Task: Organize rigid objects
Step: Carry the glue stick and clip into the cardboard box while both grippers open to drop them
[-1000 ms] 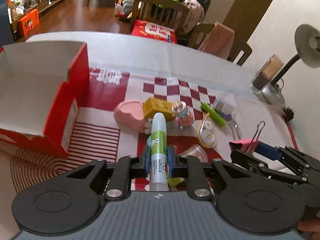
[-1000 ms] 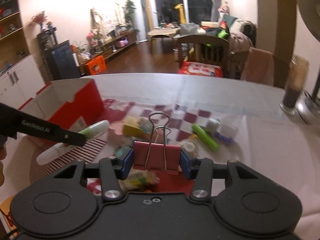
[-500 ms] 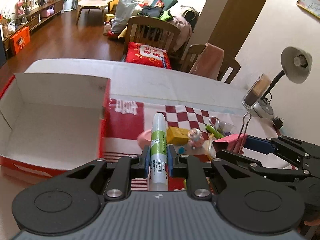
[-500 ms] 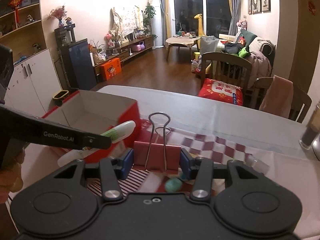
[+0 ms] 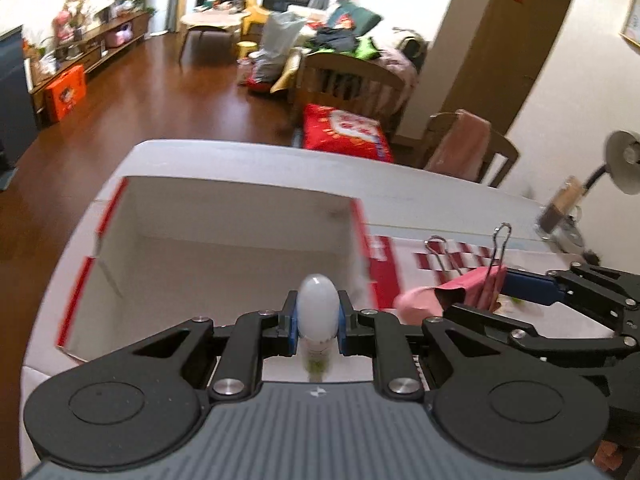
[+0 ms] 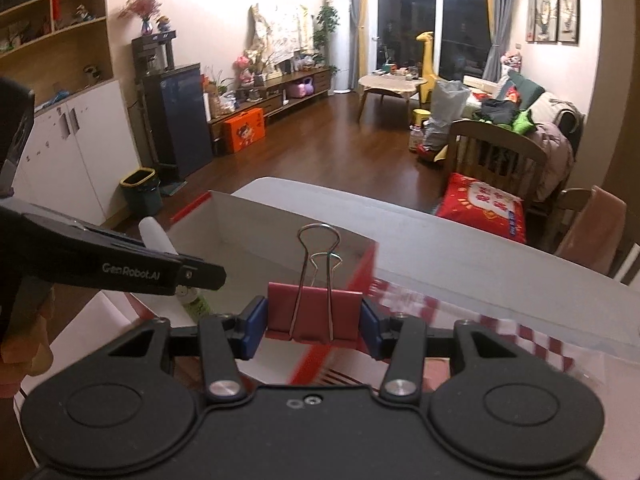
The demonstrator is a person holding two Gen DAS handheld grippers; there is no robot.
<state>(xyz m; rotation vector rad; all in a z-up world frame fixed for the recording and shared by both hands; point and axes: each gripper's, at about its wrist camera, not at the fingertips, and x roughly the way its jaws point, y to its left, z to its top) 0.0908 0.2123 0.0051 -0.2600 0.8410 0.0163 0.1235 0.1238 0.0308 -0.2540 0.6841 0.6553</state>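
Left wrist view shows the left gripper (image 5: 318,326) clamped on a light, stiff, slippery-looking glue stick (image 5: 317,312) over the red box (image 5: 362,232), while beside it the right gripper (image 6: 312,326) pinches a rigid binder clip (image 6: 314,312) by its body.

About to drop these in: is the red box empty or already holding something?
Empty as far as visible: the red box shows only bare white floor; its nearest strip is hidden behind the left gripper.

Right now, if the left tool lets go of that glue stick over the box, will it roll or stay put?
The glue stick looks round and smooth, so it would probably roll. The box walls should stop it.
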